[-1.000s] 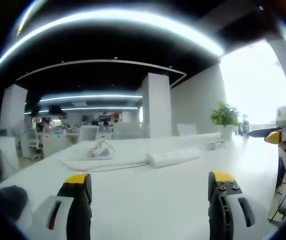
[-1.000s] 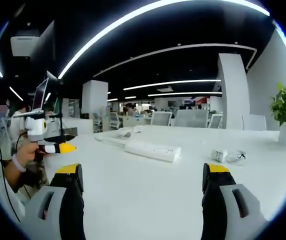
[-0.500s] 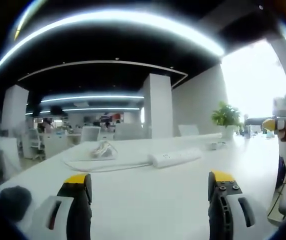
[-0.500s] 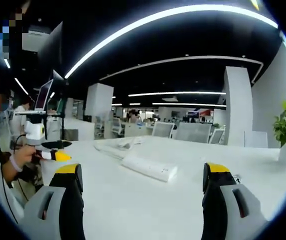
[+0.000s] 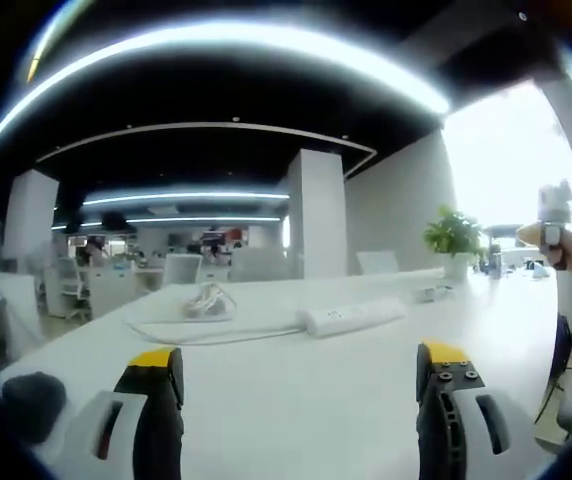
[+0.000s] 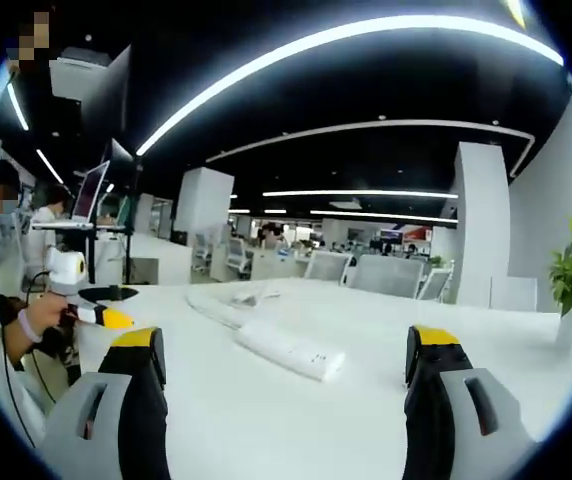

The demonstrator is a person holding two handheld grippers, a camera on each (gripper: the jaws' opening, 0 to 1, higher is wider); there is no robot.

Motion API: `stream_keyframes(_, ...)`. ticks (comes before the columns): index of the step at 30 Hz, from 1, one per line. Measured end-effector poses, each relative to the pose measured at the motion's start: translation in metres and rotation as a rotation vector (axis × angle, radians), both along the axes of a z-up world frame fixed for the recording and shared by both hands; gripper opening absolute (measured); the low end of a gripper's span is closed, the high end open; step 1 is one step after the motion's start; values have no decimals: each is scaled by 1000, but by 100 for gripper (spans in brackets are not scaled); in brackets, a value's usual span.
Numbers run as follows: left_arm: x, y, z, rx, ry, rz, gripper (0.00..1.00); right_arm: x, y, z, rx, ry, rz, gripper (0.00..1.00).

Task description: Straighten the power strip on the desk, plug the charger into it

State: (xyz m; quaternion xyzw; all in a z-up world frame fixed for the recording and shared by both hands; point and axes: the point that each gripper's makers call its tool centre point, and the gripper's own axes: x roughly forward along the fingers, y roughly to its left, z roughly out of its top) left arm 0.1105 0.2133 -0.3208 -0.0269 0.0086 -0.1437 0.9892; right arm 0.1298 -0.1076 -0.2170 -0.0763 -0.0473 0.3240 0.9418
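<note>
Tabletop: broad white tabletop [image 5: 296, 400], carried everything named below.
Plant: green potted plant [image 5: 453, 236] in a white pot, stood at the far right end of the tabletop in the left gripper view.
Power strip: long white plastic power strip [image 5: 352, 316], lay at mid-tabletop, skewed to the near edge; thin white cable [image 5: 216, 335] ran from its left end.
Charger: small white charger with a coiled cord [image 5: 204, 300], rested left of the power strip, well apart from it.
Left claw: black yellow-tipped left claw [image 5: 296, 365], jaws spread wide, nothing between, short of the power strip.
Right claw: matching right claw [image 6: 281, 350], jaws likewise apart and bare.
</note>
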Motion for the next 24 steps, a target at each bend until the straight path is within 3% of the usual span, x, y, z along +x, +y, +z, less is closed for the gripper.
stream_keyframes(8,-1,0,0,-4,2,-2,99,9,-7,15,37,-3,11,100)
stream_keyframes(11,-1,0,-1,-5,4,-3,99,20,-16,20,-17,-36,-50,100)
stream_keyframes(15,-1,1,0,-5,1,-3,99,29,-19,27,-14,-38,-44,100)
stream_keyframes(24,-2,2,1,4,2,-4,99,44,-19,30,22,-32,-30,100)
